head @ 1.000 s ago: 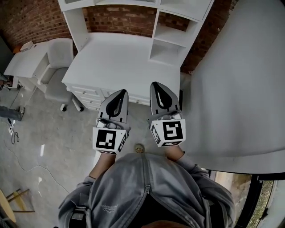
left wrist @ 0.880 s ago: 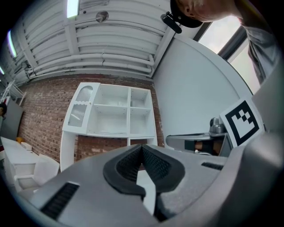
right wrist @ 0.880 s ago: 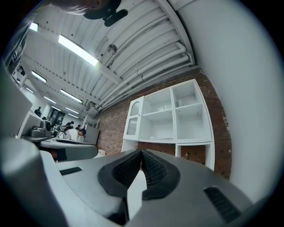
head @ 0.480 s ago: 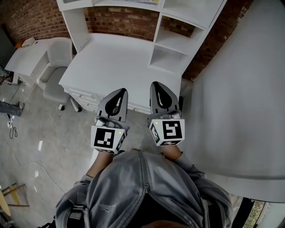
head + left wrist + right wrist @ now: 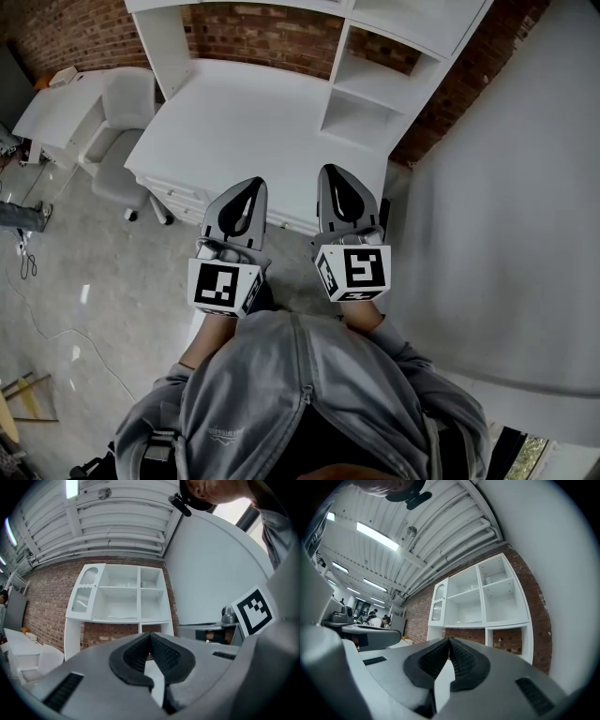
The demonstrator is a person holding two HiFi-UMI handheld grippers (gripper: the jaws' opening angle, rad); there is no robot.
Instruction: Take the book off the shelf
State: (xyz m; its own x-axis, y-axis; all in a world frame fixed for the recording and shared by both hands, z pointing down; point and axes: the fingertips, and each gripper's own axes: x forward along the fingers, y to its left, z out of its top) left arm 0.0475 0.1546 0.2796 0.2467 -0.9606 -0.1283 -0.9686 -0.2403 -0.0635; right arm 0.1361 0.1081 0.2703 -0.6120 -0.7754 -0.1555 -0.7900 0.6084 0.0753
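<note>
Plainly the left tongs [image 5: 251,189] and right tongs [image 5: 334,178] are both fully closed on nothing, side by side over the worktop's [image 5: 234,122] front edge; the book [image 5: 112,617] lies flat on the shelf [image 5: 139,599], well beyond them.

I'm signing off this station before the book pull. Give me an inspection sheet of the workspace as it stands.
Surface: white desk top, bare.
Job's things: white shelf unit on the desk; thin pale flat item on its wide shelf, perhaps the book.
Clutter: nothing seen.
Grippers: left gripper and right gripper shut, empty, side by side before the desk.
Cables: thin cable on concrete floor, left.
Surroundings: pale office chair, red brick wall, big white curved panel at right.
</note>
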